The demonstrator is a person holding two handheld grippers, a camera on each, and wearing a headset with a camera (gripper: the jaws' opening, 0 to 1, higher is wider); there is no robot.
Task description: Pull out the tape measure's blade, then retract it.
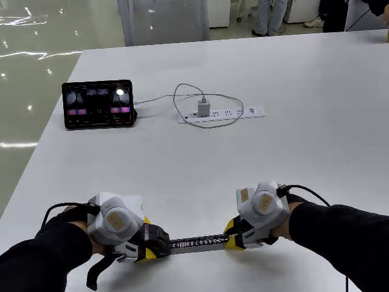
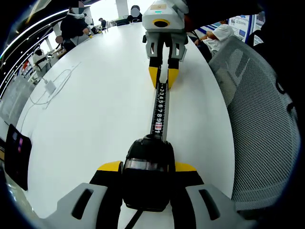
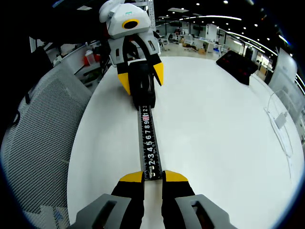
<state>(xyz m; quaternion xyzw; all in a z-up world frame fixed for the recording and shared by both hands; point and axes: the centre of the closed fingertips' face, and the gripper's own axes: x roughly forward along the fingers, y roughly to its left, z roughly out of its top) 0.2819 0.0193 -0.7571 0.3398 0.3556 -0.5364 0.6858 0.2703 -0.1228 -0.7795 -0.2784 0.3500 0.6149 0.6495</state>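
We are clamping the left tongs [image 1: 148,239] on the tape measure's case [image 2: 148,177] and the right tongs [image 3: 153,177] on the tip of the blade [image 3: 148,136], which is stretching between them, just over the worktop [image 1: 243,158].

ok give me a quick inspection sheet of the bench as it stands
surface: white table, plain
job's things: tape measure case in the left claw; blade pulled out partway, tip in the right claw
clutter: tablet, lit; power strip with a charger
grippers: both claws shut, on case and blade tip
cables: white cable from tablet to charger; black leads off both claws
surroundings: glossy floor, mesh chair, person standing beyond the table
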